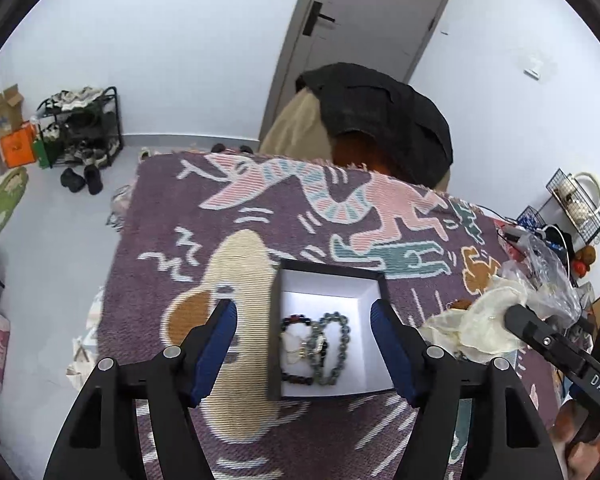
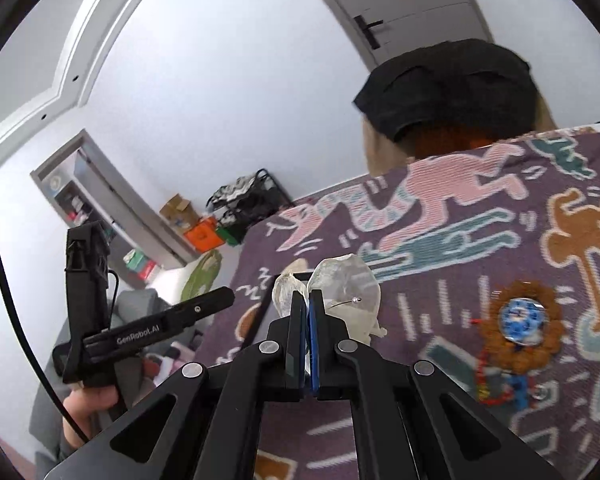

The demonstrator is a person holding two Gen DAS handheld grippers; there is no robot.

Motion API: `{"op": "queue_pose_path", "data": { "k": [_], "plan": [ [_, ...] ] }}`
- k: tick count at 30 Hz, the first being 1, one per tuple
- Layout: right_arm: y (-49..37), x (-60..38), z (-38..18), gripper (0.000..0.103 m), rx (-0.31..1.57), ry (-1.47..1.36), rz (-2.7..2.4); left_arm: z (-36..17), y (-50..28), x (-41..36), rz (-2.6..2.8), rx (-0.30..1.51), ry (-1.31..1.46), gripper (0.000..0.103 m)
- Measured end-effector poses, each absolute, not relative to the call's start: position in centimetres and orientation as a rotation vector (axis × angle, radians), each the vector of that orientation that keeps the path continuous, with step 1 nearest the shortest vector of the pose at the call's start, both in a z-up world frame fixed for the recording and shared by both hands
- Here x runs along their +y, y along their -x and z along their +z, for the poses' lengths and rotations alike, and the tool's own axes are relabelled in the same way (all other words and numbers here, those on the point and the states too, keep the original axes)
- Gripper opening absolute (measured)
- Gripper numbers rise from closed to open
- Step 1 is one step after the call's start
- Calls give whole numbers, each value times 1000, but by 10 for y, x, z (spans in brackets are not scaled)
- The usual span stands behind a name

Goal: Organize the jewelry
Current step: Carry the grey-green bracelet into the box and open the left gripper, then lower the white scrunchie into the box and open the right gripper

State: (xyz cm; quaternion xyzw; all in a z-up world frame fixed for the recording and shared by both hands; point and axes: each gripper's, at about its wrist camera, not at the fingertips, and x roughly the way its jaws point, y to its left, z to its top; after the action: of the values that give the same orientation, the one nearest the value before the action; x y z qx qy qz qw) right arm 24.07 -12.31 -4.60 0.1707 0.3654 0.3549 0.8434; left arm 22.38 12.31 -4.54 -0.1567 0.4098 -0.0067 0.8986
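Observation:
A black box [image 1: 277,320] with a white inside lies on the purple patterned cloth [image 1: 172,208]. In it lie a dark bead bracelet [image 1: 296,318], a grey-green bead bracelet [image 1: 342,340] and a thin wire piece. My left gripper [image 1: 303,305] hangs open over the box, its blue pads on either side and nothing between them. My right gripper [image 2: 308,296] is shut on a sheer pale pouch [image 2: 342,280] with a small pin in it; in the left wrist view the pouch [image 1: 480,328] hangs just right of the box. A brown bead bracelet with a blue pendant [image 2: 520,328] lies on the cloth.
Crumpled clear plastic bags [image 1: 544,272] and a wire basket [image 1: 576,200] crowd the table's right end. A chair draped in dark clothing [image 1: 380,120] stands behind the far edge. A shoe rack [image 1: 84,128] is on the floor to the left.

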Motion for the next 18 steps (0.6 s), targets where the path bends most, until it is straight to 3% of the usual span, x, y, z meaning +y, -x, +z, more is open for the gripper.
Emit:
{"op": "queue_pose_path", "data": {
  "k": [6,7,8,10,12,18],
  "plan": [
    [-251,-90,-52,3,791,-390,823,-47,-217,141,10,844,345,70],
    [-253,-86,-55,8,807,-389,825,-47,-217,142,11,844,347,70],
    [-255,-83,-57,14,827,-386,829,-48,-216,144,13,843,352,70],
    [-255,-82,-61,56,842,-395,835,-49,-215,146,9,844,369,70],
    [-250,-91,-62,68,813,-402,809,-50,-215,147,1,843,384,70],
    [-253,-122,-72,68,842,-420,720,-48,-220,129,-36,841,378,70]
  ]
}}
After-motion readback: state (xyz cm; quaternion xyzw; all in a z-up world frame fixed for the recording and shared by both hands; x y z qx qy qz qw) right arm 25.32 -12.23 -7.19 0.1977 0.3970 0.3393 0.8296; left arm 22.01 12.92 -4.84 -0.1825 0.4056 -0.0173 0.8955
